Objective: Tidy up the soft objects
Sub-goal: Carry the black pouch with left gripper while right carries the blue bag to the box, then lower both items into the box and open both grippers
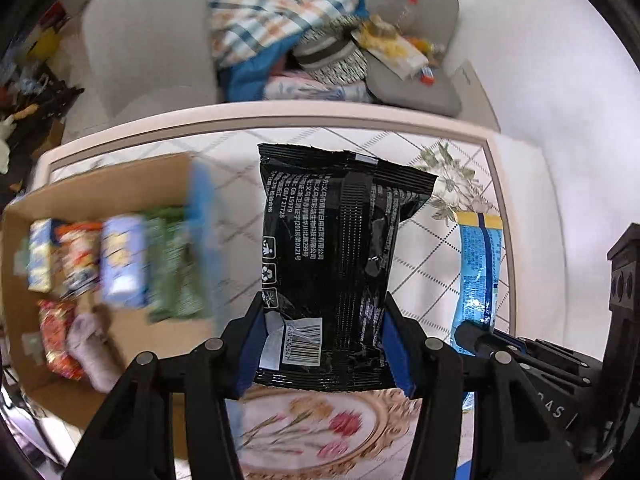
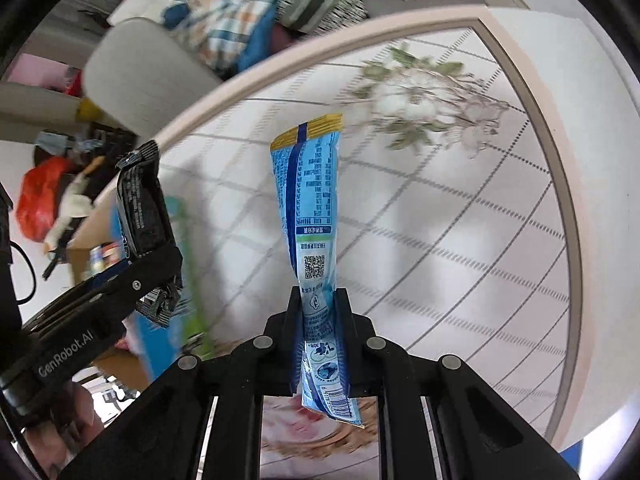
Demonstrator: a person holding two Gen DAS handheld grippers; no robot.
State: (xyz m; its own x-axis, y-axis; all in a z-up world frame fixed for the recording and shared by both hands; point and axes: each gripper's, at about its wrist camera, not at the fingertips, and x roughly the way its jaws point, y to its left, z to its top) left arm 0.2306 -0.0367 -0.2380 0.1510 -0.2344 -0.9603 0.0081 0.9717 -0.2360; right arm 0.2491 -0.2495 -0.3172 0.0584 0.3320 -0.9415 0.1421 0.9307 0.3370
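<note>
Both hands are in the carrying step, each with a packet lifted clear of the surface (image 1: 448, 264). The left gripper (image 1: 324, 344) is clenched on a black snack bag (image 1: 332, 248), pads pressing its lower sides, and the bag stands up ahead of the fingers. The right gripper (image 2: 319, 320) is squeezed tight on a slim blue packet (image 2: 310, 200), pinching it into a narrow waist just above its barcode end.

Off to the left gripper's left, lower down, sits an open cardboard box (image 1: 100, 188) already holding several packets, blurred. Farther off, beyond the surface's rim, lie a chair and heaped cloth.

Judging by this, the next move is to bring each packet over the box, lower it into a free gap, then release.
</note>
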